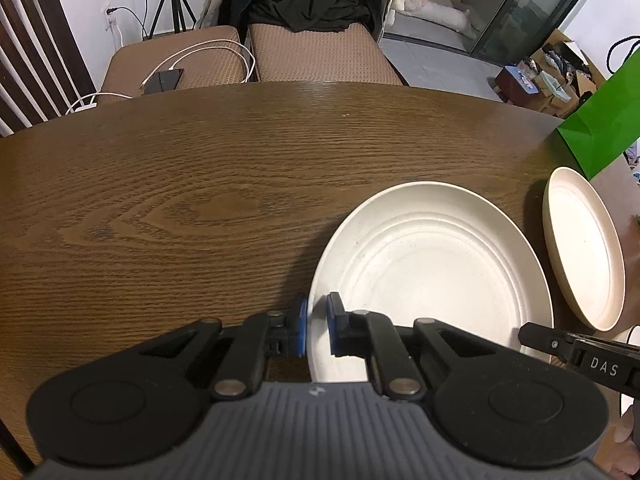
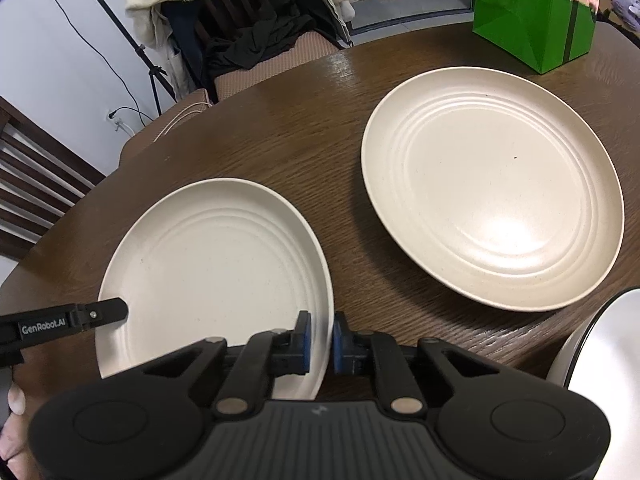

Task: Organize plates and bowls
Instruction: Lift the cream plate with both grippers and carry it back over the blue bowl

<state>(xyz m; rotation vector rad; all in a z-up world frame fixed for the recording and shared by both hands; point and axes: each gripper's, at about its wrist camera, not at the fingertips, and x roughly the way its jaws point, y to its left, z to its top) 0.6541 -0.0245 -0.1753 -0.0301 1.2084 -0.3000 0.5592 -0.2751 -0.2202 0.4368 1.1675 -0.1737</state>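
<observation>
the landmark is the near plate (image 1: 432,280), a cream ridged one lying flat on the wooden table (image 1: 200,200); at its left rim the left gripper (image 1: 317,330) is clamped narrow, one blue pad outside the rim and one inside, the lip pinched between them; at its right rim the right gripper (image 2: 321,342) does the same, pads tight on the lip from both sides; so the plate is held at two opposite edges but appears to rest on the wood yet; right of it and well apart lies a second plate (image 2: 492,188) of the same make, and beyond that one stands a green bag (image 2: 532,8); a white dish (image 2: 600,360) shows at the far right edge, cut off; i judge the step in hand is the grasp for a lift; the next move calls for raising both sides evenly, keeping the plate level, then carrying it right to stack on the second plate, centred before letting go.
</observation>
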